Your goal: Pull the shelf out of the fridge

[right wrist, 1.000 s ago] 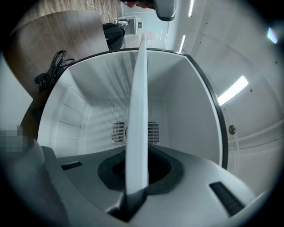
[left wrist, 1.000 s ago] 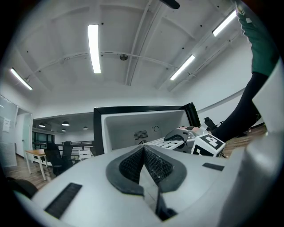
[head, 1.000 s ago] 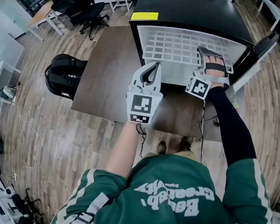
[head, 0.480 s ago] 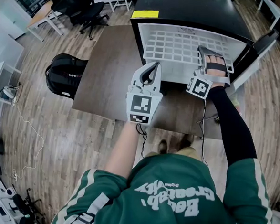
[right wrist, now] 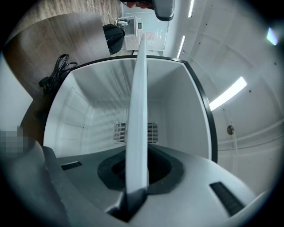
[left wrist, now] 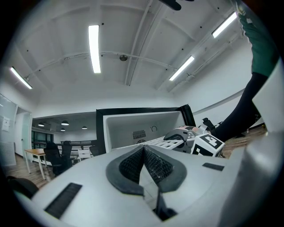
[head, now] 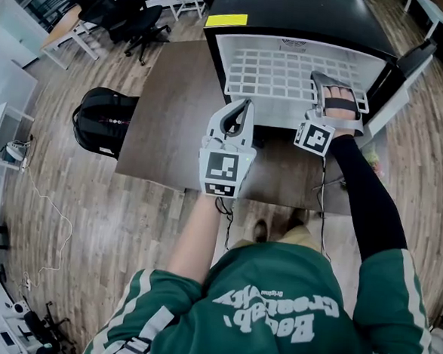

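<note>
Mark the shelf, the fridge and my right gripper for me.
shelf (head: 289, 71), head view, middle of its white grid.
fridge (head: 309, 12), head view, its black top.
right gripper (right wrist: 138, 175), right gripper view, between jaws clamping the shelf.

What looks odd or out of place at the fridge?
Only the white shelf: it juts out of the open fridge, its front edge clamped in the right gripper. Nothing looks spilled or damaged.

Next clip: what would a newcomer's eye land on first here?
The white shelf sticks partway out of the black fridge at top centre of the head view, with the right hand-held gripper clamped on its front edge. The left hand-held gripper hangs shut and empty just in front of the fridge, over the brown table.
</note>
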The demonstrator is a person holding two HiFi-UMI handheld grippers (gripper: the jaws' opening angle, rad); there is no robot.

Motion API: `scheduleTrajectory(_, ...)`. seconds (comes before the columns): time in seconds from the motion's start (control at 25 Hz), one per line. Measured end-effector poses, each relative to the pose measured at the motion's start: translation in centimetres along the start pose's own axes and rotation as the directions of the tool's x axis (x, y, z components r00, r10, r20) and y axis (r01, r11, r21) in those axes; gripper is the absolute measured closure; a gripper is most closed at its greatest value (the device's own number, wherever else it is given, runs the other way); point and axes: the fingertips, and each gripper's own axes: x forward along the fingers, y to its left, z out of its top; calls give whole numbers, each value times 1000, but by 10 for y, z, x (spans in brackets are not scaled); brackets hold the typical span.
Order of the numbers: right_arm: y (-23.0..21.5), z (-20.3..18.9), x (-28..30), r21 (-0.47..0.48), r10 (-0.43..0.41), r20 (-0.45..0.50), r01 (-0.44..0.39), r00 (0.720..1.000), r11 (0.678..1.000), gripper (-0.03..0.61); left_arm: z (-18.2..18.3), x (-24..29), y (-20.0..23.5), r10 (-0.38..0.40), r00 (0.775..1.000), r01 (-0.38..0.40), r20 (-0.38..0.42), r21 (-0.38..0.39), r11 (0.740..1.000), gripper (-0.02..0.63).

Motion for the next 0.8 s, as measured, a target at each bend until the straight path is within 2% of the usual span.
scheduleTrajectory(0.36, -4, 1, -8, 1, 0, 4, 0, 1000, 1000, 525, 2, -6, -4, 8, 1000, -8, -3, -5, 1000, 598)
scheduleTrajectory(0.8, -2, 1, -18, 5, 16, 9, -16, 1000, 1000, 517, 12, -14, -7, 64, 998, -64, -13, -2, 998, 598)
